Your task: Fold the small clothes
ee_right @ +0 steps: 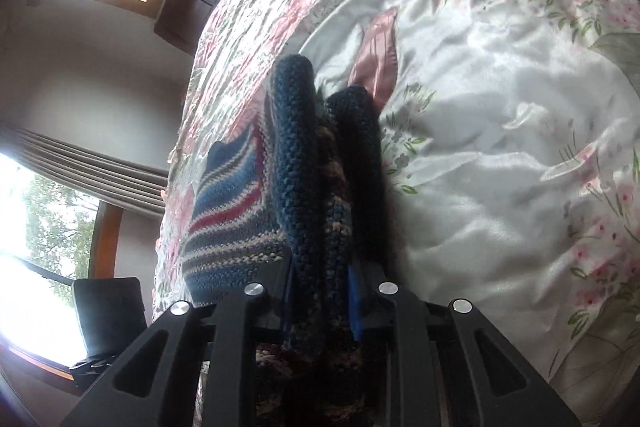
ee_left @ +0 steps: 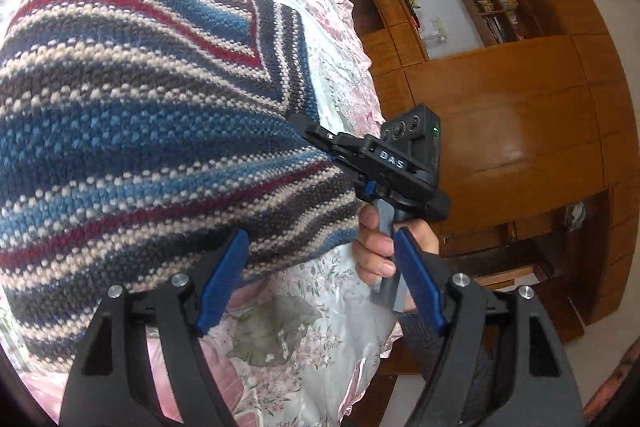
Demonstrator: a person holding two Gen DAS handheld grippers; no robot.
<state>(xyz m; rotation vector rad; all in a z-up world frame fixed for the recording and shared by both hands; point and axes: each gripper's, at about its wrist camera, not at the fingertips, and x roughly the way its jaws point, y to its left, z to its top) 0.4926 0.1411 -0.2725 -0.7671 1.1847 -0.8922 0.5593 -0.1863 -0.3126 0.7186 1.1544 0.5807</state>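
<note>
**Striped knit sweater on the bed, right gripper has a bunch of it**

The striped sweater (ee_left: 132, 115) is a chunky knit in navy, blue, red, cream and grey-brown bands, lying on the flowery satin bedspread (ee_left: 320, 311) close to the bed's side edge. In the left wrist view it fills most of the left half of the frame, with a mitred corner where the stripes turn, and its near edge hangs just past the left gripper's left finger (ee_left: 224, 283).

The right gripper (ee_right: 320, 301) is clamped on a bunched fold of the knit. Two thick dark blue ridges of the fabric stick up straight out from between its fingers, and the blue pad (ee_right: 355, 301) on one side is pressed right against the wool. The rest of the sweater spreads off to the left of it on the bedspread.

The left gripper (ee_left: 320, 279) is spread wide with nothing between its blue fingers. The sweater edge sits beside or just behind the left one; can't tell if it's touching.

From the left wrist you also see the right gripper from outside, nose into the sweater's edge, with a hand (ee_left: 380, 243) around its grey handle. Past the bed's edge is a wooden cabinet (ee_left: 500, 115) with shelves.
</note>
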